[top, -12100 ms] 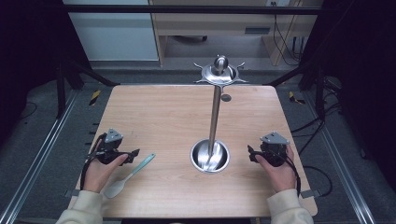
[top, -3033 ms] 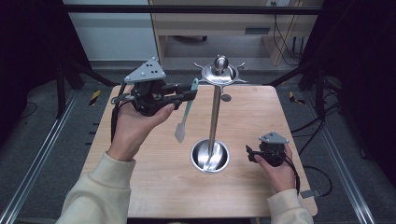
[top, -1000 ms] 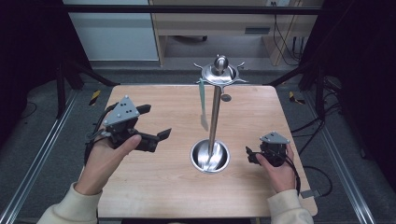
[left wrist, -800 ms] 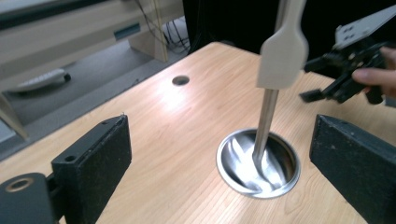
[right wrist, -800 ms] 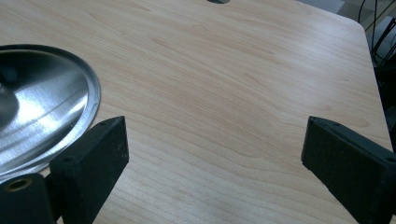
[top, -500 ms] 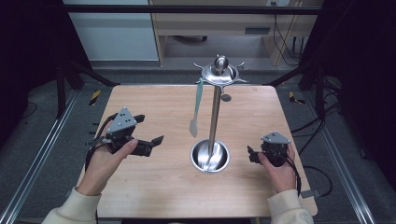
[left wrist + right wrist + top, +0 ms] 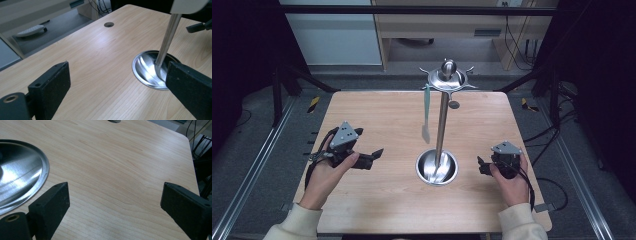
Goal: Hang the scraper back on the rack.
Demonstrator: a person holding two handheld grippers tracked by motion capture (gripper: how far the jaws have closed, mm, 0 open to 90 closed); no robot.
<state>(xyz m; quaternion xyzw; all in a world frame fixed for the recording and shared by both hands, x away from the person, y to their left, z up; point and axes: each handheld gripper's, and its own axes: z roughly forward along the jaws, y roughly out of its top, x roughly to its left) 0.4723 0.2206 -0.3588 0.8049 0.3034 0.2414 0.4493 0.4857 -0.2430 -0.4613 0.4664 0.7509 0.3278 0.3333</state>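
Both the left gripper (image 7: 373, 156) and right gripper (image 7: 482, 166) rest low on the table (image 7: 377, 115) with jaws apart and empty. Between them stands the metal stand (image 7: 442, 125); the pale spatula (image 7: 426, 112) hangs from its top ring, evidently parked to dangle freely.
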